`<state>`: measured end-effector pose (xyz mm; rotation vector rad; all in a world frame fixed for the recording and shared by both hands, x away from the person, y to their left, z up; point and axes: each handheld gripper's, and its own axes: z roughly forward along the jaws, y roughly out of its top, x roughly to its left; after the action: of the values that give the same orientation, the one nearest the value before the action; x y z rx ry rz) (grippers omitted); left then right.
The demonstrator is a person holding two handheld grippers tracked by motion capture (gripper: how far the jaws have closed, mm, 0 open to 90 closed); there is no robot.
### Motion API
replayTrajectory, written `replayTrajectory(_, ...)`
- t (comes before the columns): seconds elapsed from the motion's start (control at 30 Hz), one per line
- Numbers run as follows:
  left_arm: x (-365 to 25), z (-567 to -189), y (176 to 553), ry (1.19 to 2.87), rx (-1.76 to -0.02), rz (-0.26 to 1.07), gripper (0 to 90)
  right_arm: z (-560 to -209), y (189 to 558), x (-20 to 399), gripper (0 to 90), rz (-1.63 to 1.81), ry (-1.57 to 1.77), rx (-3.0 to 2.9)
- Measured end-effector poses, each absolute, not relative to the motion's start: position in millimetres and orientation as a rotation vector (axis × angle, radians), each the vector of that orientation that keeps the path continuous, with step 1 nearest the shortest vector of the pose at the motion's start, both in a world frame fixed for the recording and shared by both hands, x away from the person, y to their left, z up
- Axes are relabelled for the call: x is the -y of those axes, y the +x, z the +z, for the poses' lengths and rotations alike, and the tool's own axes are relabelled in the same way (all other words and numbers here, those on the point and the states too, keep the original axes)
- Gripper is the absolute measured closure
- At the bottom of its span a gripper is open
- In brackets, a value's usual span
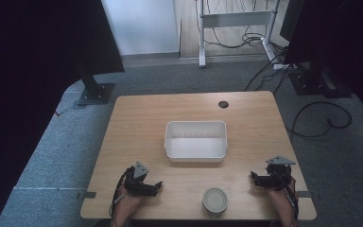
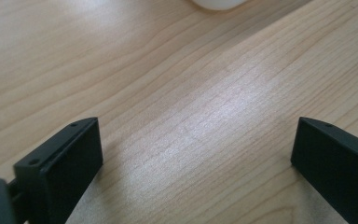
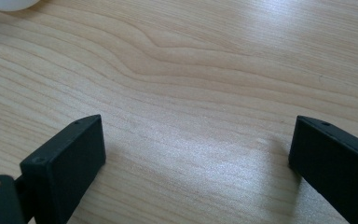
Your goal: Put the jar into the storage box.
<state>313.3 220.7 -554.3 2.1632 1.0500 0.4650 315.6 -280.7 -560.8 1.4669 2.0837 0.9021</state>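
A round grey tin point(image 1: 215, 200) stood at the near edge of the tabletop point(image 1: 137, 123), between the two claws and touching neither. The left claw point(image 1: 158, 185) rested low on the wood, jaws spread wide with nothing between them. The right claw point(image 1: 254, 177) did likewise. A white tub point(image 1: 196, 141) sat beyond the tin at mid-tabletop.

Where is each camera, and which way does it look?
High view: above the person's side, looking forward and down at the table, bin and can; forearms and both grippers show.
Left gripper view: rides the left gripper, facing bare wood; open black jaws show.
Right gripper view: rides the right gripper, likewise.
Shared: the same wooden tabletop; both gripper views catch a white edge at the top.
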Motion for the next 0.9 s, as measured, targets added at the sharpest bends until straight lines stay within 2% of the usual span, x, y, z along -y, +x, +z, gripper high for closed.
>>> replayTrajectory(0.9, -220.3, -550.3, 309.3, 2.139, -1.078, 0.466, 4.6, -560.8, 315.7, 280.7, 3.2, 0.902, 1.467, -2.084)
